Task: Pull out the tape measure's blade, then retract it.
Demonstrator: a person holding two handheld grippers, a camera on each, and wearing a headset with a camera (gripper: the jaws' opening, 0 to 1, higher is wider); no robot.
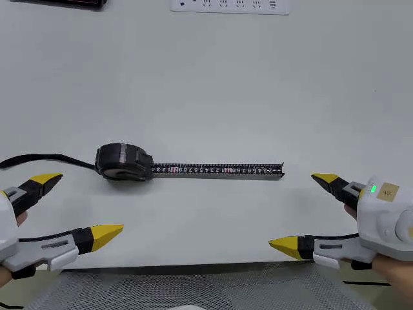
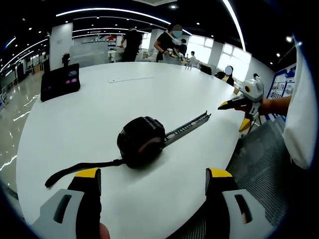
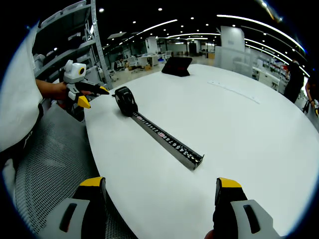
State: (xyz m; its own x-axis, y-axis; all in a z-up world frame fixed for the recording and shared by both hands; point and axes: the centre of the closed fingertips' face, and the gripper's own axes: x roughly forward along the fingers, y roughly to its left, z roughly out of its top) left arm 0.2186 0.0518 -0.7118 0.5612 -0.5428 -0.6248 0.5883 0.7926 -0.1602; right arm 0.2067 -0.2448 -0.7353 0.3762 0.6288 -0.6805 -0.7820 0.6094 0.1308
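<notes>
Jaws of the left gripper (image 1: 90,202) and right gripper (image 1: 292,210) are spread wide, holding nothing, near the tape measure (image 1: 122,161) with its blade (image 1: 219,170) pulled out.

A white table (image 1: 206,77) is lying bare across most of its top. A power strip (image 1: 229,6) is sitting at its far edge, a dark panel (image 2: 60,81) is standing tilted there too, and grey mesh (image 1: 193,287) is running along the near edge. People (image 2: 132,44) are standing beyond.
</notes>
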